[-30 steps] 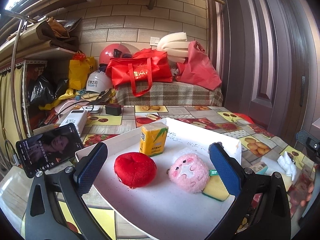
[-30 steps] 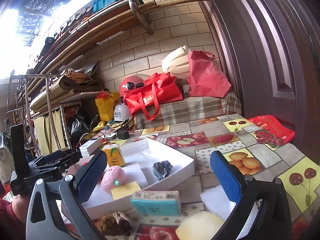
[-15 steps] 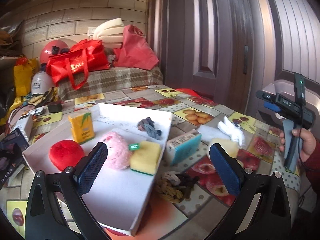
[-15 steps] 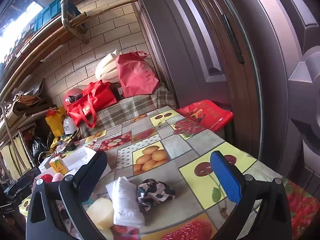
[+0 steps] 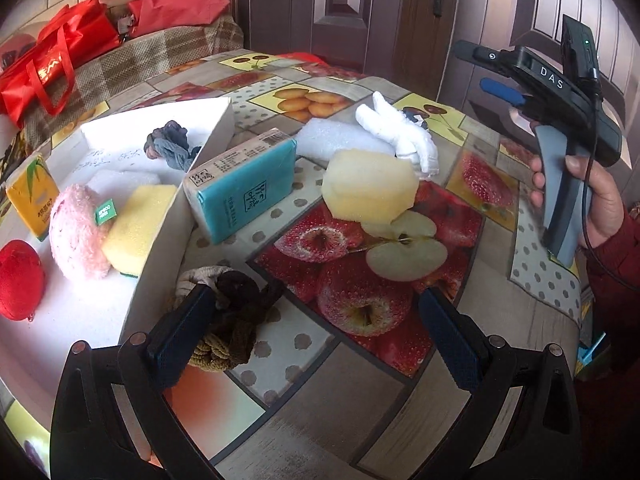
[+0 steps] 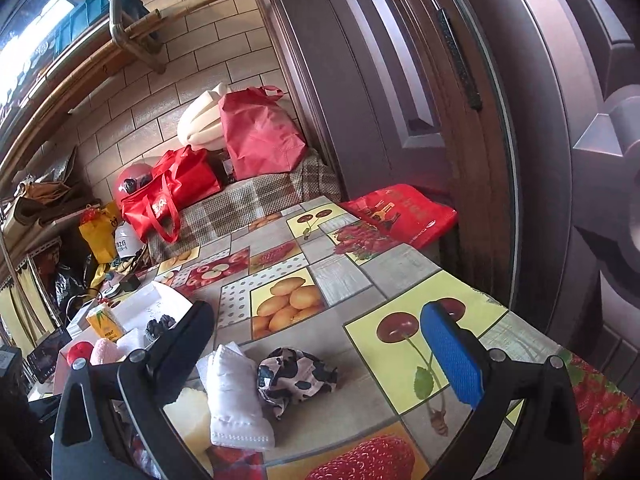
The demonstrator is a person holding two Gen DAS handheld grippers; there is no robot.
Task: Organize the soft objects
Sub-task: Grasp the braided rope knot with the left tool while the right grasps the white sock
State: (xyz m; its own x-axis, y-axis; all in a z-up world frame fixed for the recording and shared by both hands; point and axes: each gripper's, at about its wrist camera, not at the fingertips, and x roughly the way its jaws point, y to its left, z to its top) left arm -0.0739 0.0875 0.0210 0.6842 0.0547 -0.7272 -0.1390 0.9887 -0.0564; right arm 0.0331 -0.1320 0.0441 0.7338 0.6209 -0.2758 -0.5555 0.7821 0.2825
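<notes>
The brown knotted cloth (image 5: 232, 320) lies on the tabletop (image 5: 328, 408) just outside the white tray (image 5: 160, 240), touching your left gripper's (image 5: 316, 328) left finger; that gripper is wide open and holds nothing. Your right gripper (image 6: 320, 348) is also spread open over the cow-print cloth (image 6: 296, 376) and white pad (image 6: 236, 400). The tray holds a pink plush (image 5: 78, 232), yellow sponge (image 5: 138, 224) and red plush (image 5: 18, 280).
</notes>
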